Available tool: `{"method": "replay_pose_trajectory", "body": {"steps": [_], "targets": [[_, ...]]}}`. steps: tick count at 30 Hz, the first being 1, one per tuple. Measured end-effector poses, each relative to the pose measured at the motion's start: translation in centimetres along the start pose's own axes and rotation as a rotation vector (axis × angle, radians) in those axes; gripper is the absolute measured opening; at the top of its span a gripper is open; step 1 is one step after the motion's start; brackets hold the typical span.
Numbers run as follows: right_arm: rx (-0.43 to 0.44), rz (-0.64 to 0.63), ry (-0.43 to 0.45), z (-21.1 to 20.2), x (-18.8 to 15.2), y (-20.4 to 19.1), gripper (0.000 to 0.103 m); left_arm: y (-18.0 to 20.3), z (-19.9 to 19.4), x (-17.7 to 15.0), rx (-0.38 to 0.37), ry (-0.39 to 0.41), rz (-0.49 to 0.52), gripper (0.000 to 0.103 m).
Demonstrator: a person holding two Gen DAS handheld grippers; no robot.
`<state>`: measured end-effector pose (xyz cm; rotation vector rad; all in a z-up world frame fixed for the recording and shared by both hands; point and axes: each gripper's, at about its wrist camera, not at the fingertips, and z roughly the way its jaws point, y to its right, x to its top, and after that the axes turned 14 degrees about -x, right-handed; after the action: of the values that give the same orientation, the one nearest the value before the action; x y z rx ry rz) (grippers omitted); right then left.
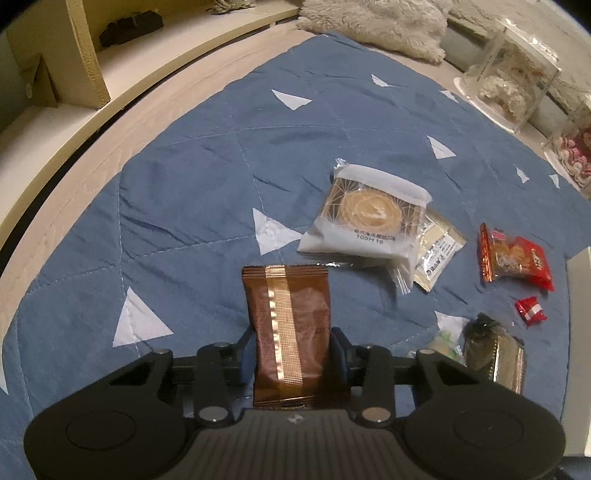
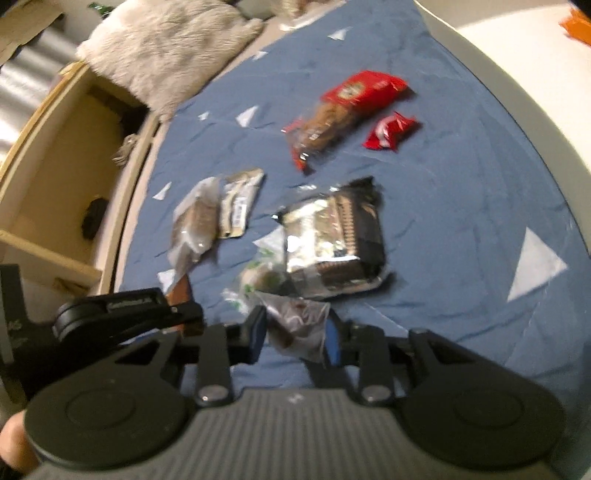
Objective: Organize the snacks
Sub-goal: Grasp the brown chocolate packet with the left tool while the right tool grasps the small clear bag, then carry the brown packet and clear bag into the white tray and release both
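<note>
Blue quilt (image 1: 207, 173) with white triangles spreads across the bed under both my claws, a fluffy pale pillow (image 1: 373, 26) at its far end and cream shelving (image 1: 85, 55) along the left edge. Clear boxes (image 1: 513, 81) sit off the quilt's far right side.

On the quilt ahead, a white cookie pack (image 1: 364, 218) with a round biscuit showing lies partly over a small gold-and-white sachet (image 1: 439, 254). Right of those, a red snack bag (image 1: 517, 258), and just beside it a tiny red candy (image 1: 530, 311). Nearer me on the right, a dark foil pack (image 1: 495, 354) touches a green-and-white wrapper (image 1: 443, 343).

My left claw (image 1: 293, 350) is clamped on a brown packet (image 1: 290, 328) with a gold stripe, standing upright between the blue pads, raised above the quilt.

Over on the right wrist view, which is blurry, my right claw (image 2: 295, 332) has a clear wrapper (image 2: 299, 325) with brown bits pinched between its pads, low over the quilt's near edge. Just beyond it sits the dark foil pack, with the red bag and the candy farther off.
</note>
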<state>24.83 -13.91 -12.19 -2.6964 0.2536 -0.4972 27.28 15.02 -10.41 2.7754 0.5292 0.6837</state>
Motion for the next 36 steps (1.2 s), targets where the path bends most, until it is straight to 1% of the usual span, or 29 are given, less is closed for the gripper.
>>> {"method": "replay_pose_trajectory", "body": {"steps": [3,7,11,15,24,32,36], "targets": [[0.011,-0.016,0.012,-0.6,0.3,0.1,0.038,0.0,-0.7,-0.1,-0.008,0.013,-0.004,0.042],[0.015,-0.049,0.044,-2.1,0.9,0.5,0.038,0.8,-2.3,-0.3,-0.027,0.052,0.008,0.042],[0.014,-0.065,0.093,-4.2,2.0,1.5,0.038,2.9,-4.1,-0.5,-0.073,0.095,0.041,0.042],[-0.003,-0.056,0.150,-6.3,3.4,3.3,0.038,6.1,-5.1,-0.9,-0.126,0.124,0.096,0.042],[-0.073,-0.033,0.243,-10.4,6.0,9.5,0.038,13.8,-4.8,-2.8,-0.258,0.110,0.185,0.042],[-0.120,-0.006,0.288,-13.7,7.4,15.4,0.038,19.6,-3.8,-4.5,-0.339,0.081,0.245,0.042],[-0.148,-0.007,0.297,-14.6,8.0,17.1,0.038,22.1,-3.4,-5.3,-0.374,0.062,0.269,0.042]]}}
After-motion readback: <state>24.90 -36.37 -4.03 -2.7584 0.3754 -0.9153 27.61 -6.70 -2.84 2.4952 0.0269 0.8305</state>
